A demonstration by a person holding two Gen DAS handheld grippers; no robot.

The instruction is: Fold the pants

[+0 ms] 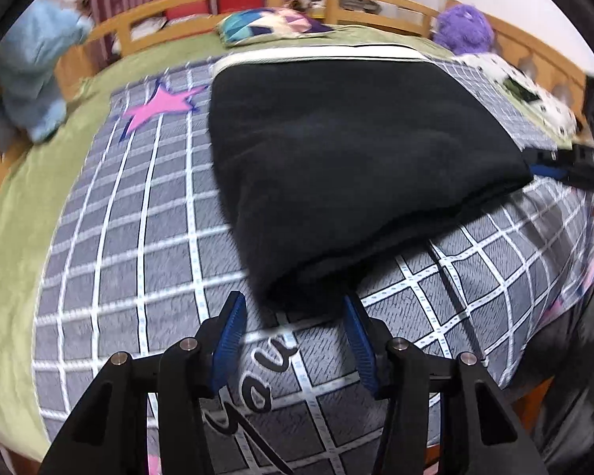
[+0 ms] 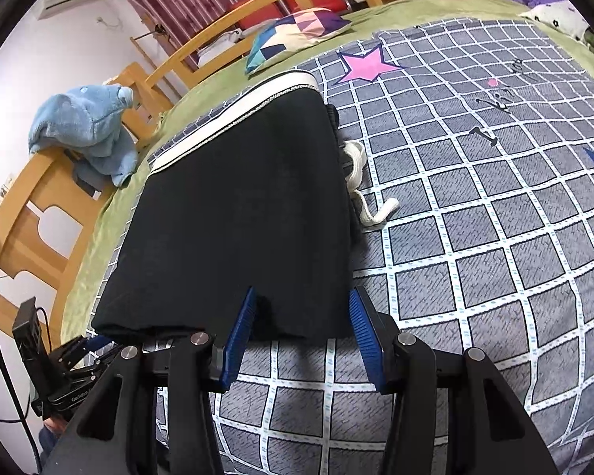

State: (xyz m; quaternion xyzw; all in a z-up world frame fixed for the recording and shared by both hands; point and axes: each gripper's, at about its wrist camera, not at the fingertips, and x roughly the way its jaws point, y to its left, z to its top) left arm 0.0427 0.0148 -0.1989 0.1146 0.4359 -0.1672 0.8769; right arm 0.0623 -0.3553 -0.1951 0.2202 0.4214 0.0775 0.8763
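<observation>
Jaws apart before pants, underlayers hidden

Even indoor light, motion blur, fisheye warping

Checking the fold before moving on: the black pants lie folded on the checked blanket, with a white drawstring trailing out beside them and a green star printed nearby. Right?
Not quite: the star is pink, as the right wrist view shows. The black pants do lie folded on the checked blanket, with the white drawstring trailing beside them.

1. One folded pair of black pants.
2. One patterned pillow.
3. One blue plush toy, left of frame.
4. One pink star.
5. One purple plush toy, upper right.
</observation>
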